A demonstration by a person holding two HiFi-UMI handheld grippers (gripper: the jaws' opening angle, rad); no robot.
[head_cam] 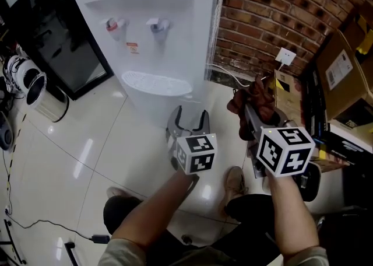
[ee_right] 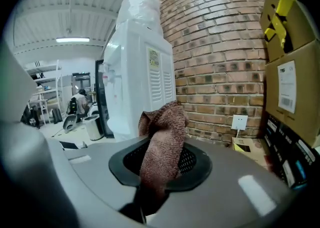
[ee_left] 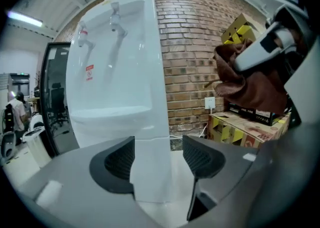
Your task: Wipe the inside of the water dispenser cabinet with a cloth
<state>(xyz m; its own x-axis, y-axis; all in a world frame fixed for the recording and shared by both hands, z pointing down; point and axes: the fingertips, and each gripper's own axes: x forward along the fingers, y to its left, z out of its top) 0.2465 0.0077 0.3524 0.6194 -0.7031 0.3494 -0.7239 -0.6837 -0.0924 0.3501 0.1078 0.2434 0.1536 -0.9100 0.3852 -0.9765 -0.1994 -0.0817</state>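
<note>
Left tongs point(ee_left: 157, 158) spread, empty, aimed at the lower front of the water dispenser point(ee_left: 117, 72). Right tongs point(ee_right: 161, 164) pinching the brown cloth point(ee_right: 162, 132), held up beside the dispenser near the brick wall point(ee_right: 220, 57). No open cabinet seen. Probably catch the door edge with the left tongs, swing it wide, then feed the cloth in.

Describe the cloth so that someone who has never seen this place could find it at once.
Find the tall white water dispenser beside the brick wall. To its right in the head view, the right claw is shut on the cloth. It is the only soft thing there: reddish-brown, knitted, bunched; the left claw holds nothing.
</note>
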